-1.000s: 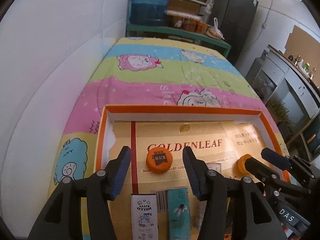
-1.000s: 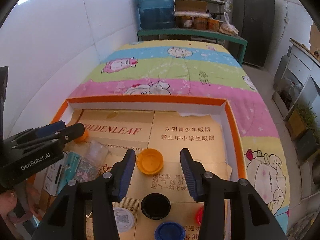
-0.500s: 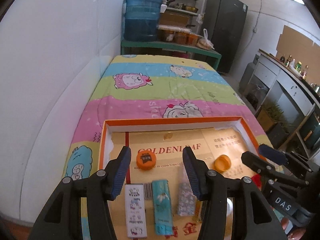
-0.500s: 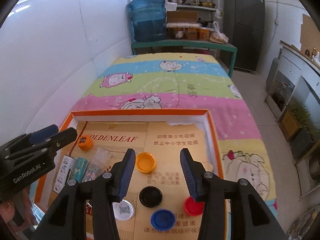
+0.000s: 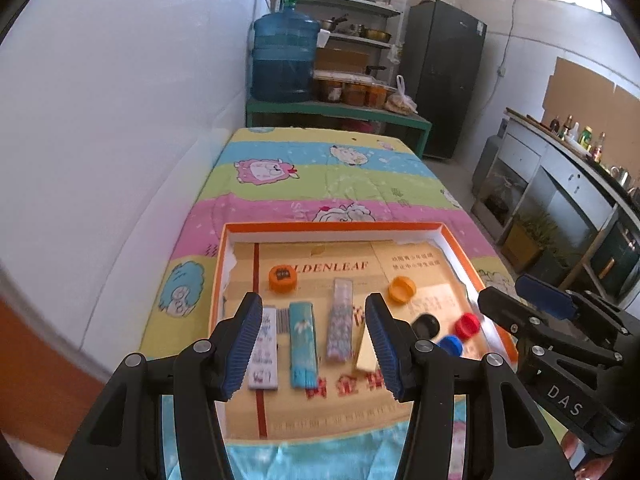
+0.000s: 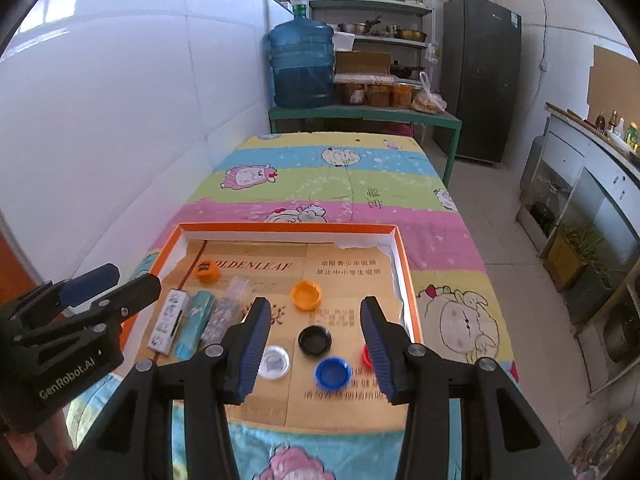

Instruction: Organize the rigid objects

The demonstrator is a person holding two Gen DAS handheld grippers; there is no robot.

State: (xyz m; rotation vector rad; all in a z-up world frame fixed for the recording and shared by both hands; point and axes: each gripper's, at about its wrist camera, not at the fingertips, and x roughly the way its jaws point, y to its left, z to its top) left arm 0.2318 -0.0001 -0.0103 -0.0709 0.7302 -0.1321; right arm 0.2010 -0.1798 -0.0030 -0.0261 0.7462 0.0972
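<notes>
An orange-rimmed tray lined with cardboard lies on a bed. On its left, a white box, a teal box, a patterned box and a gold box lie side by side. An orange labelled cap sits beyond them. On the right are an orange cap, a black cap, a blue cap, a red cap and a white cap. My left gripper hovers open over the boxes, holding nothing. My right gripper hovers open over the caps, also holding nothing.
A striped cartoon blanket covers the bed, with a white wall along its left. At the far end a blue water jug stands on a green bench beside a dark fridge. A counter lines the right aisle.
Both grippers have pulled back and risen from the tray, so the whole tray and all its contents now show. Their jaws stand as wide as before.
</notes>
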